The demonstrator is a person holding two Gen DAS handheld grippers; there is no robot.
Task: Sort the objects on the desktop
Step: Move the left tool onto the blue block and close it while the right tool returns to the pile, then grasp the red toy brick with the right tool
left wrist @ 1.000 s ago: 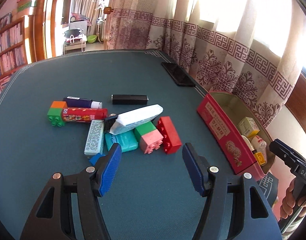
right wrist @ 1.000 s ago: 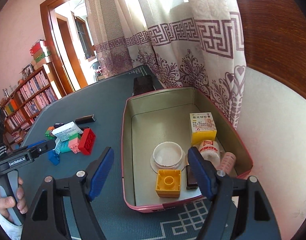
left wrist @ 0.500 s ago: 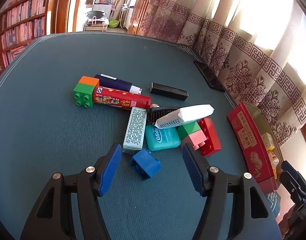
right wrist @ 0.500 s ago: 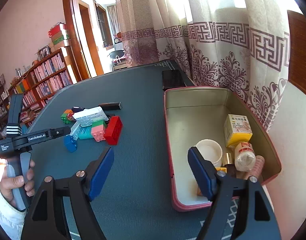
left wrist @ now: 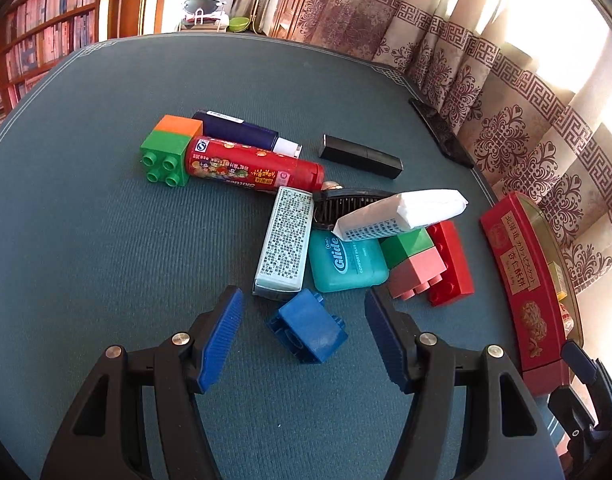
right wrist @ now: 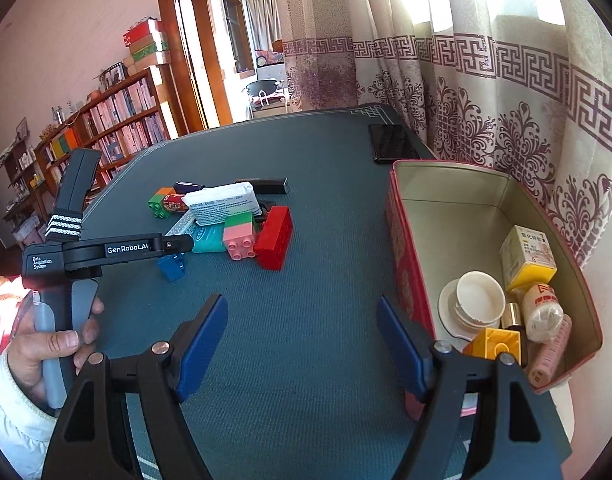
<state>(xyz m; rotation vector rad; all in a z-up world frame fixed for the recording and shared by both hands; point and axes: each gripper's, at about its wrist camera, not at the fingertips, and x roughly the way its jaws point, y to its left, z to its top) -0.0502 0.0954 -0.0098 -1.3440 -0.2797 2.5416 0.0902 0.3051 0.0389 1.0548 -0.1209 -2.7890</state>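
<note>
While left gripper (left wrist: 302,340) hangs over blue brick (left wrist: 308,330), jaws apart, nothing clamped: risk of nudging near pale box (left wrist: 284,242), tilting brick. Right gripper (right wrist: 302,344) apart, empty, beside red tin (right wrist: 402,248) on tabletop (left wrist: 106,240).

At my ten o'clock a tall wooden bookshelf (right wrist: 106,120) lines the pink plaster wall (right wrist: 66,32). Sunlit cream curtains with maroon fretwork bands (right wrist: 506,92) fill two o'clock, a wooden-framed doorway (right wrist: 210,52) at twelve.
</note>
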